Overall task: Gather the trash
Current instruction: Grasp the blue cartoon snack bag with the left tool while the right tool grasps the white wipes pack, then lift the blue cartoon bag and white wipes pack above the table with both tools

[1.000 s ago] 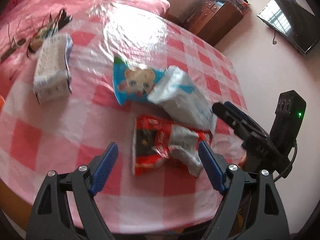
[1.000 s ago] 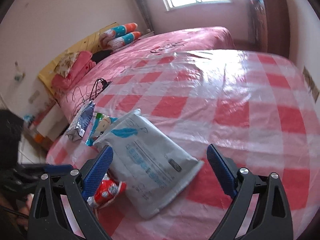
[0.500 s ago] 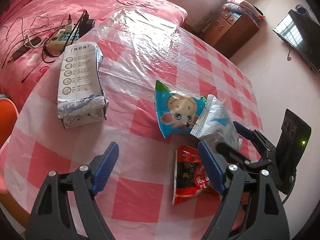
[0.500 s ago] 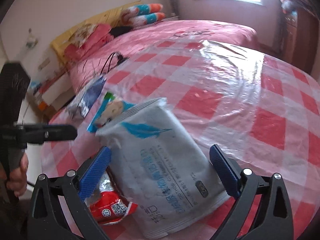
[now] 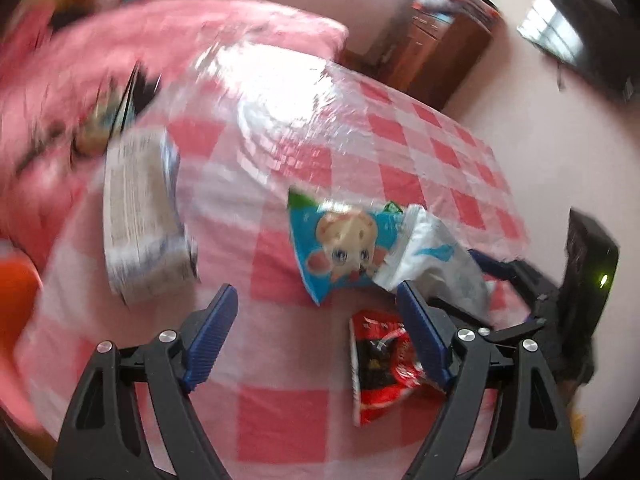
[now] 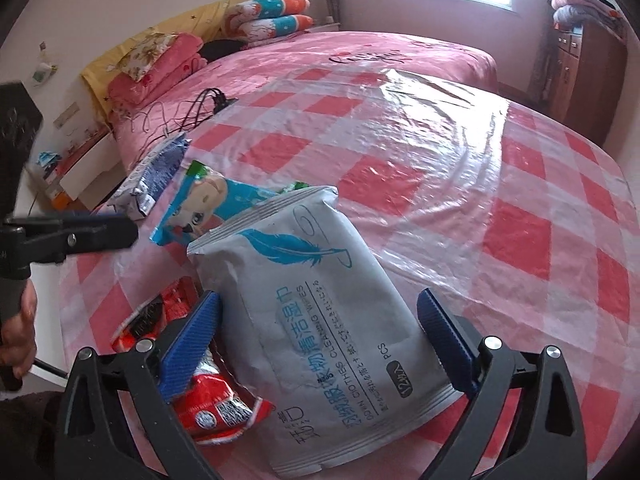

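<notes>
Right wrist view: the right hand-held gripper (image 6: 320, 340) stands wide, its blue fingers on either side of a grey wet-wipes pack (image 6: 320, 320) without pressing it. The pack lies on the surface (image 6: 520, 184), which carries a red-and-white checked cloth under clear film. A red snack wrapper (image 6: 208, 404) lies partly under the pack's left edge. A blue cartoon snack bag (image 6: 208, 204) lies just behind the pack, and a white-and-blue packet (image 6: 156, 176) lies further left. Left wrist view: the left hand-held gripper (image 5: 316, 340) is also wide and empty, above bare cloth between the white-and-blue packet and the red snack wrapper. A pink bed (image 6: 360, 52) stands behind the surface.
</notes>
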{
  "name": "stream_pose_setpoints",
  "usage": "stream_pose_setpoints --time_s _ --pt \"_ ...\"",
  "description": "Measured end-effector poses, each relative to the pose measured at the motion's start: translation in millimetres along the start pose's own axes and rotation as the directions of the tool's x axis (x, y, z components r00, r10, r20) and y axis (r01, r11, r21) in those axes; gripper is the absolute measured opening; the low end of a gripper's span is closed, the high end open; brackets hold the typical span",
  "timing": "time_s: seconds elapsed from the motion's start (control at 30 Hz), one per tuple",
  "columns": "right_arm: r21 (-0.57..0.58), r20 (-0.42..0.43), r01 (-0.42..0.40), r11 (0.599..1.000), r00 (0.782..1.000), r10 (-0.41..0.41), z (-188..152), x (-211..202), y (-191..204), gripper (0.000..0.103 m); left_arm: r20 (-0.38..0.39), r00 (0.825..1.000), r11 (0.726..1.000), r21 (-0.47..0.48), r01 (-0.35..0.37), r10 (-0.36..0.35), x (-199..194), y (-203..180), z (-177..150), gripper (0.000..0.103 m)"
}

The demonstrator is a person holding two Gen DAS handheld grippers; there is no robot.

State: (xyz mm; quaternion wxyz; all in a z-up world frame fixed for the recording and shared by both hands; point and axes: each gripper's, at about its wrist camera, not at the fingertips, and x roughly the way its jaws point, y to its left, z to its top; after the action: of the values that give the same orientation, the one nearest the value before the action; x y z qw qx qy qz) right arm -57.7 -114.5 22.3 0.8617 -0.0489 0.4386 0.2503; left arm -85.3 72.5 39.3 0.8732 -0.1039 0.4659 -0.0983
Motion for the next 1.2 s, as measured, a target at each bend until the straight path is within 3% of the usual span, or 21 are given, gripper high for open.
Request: stream_pose_setpoints --time_s 0.1,0.2,0.33,0.5,0.67,0.8,1.0,1.2 --pt "0.048 0.006 0.044 0.998 0.999 -0.044 -4.5 -5.5 -15.0 0.096 0.047 0.995 0.974 0.202 -0.098 0.091 1.5 -20.0 11.5 0.082" --pt "0.114 0.003 0.081 0.990 0.997 -0.081 -8.0 -9.8 -34.7 0.096 0.048 0.993 0.930 0.348 -0.121 0.111 10.6 -36.7 18.0 0.082" --pt "0.157 0.017 0.082 0.984 0.996 -0.085 -11.2 -15.3 -47.2 0.096 0.039 0.989 0.833 0.536 -0.141 0.143 29.7 -59.2 18.9 0.082" --pt "0.153 0.020 0.060 0.986 0.998 -0.064 -13.8 -17.8 -47.9 0.098 -0.024 0.987 0.774 0.624 -0.107 0.156 53.9 -66.5 18.8 0.082" --pt "0.080 -0.006 0.077 0.994 0.997 -0.077 -16.5 -17.6 -36.7 0.098 -0.065 0.989 0.754 0.654 -0.059 0.134 66.3 -69.3 18.4 0.083" --pt "0.024 -0.035 0.133 0.991 0.991 -0.132 -16.0 -11.5 -26.0 0.099 -0.068 0.989 0.746 0.663 -0.055 0.133 70.4 -69.8 15.9 0.084" --pt "0.023 -0.040 0.157 0.987 0.987 -0.156 -15.7 -8.5 -25.2 0.098 -0.045 0.994 0.775 0.630 -0.053 0.104 70.4 -64.9 15.8 0.083" --pt "0.049 -0.020 0.169 0.984 0.985 -0.169 -15.5 -11.7 -28.9 0.088 -0.020 0.998 0.813 0.580 -0.042 0.066 69.8 -66.0 14.4 0.064"
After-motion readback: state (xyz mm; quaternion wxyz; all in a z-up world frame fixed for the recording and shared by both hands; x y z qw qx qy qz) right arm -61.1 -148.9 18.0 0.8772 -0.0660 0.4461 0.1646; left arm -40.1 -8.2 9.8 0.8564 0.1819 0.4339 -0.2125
